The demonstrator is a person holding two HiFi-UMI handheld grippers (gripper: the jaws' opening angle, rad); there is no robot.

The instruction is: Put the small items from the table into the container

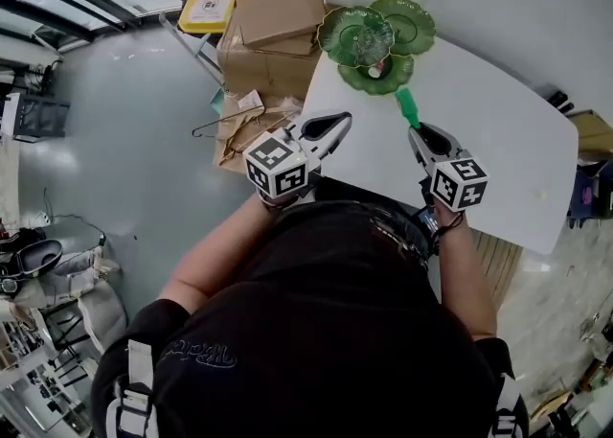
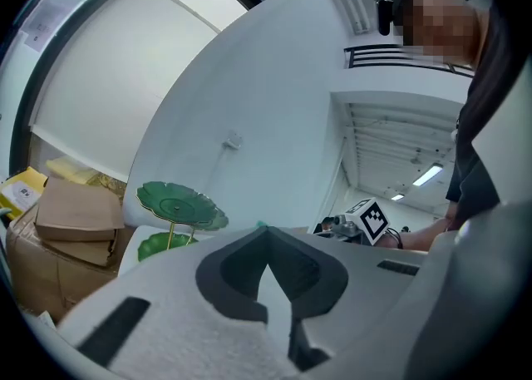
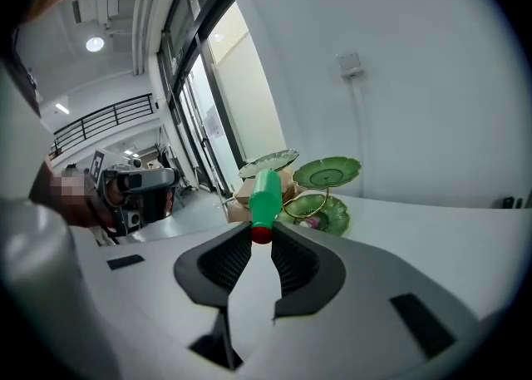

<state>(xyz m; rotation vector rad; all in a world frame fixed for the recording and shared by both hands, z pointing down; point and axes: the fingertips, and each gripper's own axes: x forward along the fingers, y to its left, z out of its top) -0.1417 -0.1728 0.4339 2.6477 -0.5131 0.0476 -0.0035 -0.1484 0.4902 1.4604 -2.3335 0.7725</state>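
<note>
While the left tongs (image 2: 266, 235) hang by the left edge of the tabletop (image 1: 498, 110) with their tips pinched together on nothing, the real action is further over. I'd call this the carry step: one piece picked up, not yet dropped off. Moving right, the container looks to be the green leaf-dish stand (image 1: 337, 32) at the far-left corner of the tabletop, three leaf plates on a thin gold stem. A bit nearer than that, and up off the surface, is the small green item (image 3: 266, 191), a stubby cylinder with a red end. The right tongs (image 1: 415, 129) are clamped on that red end, with the green part poking out toward the stand. Next move, I reckon: reach it over one of the leaf plates, get low enough that it won't roll off the shallow rim, then let go. Fuzzy bits: something pinkish lies in the bottom plate but it's too small to name. Part of the near side of the tabletop is also hidden under the person's torso and arms, so no idea how many pieces are left.
</note>
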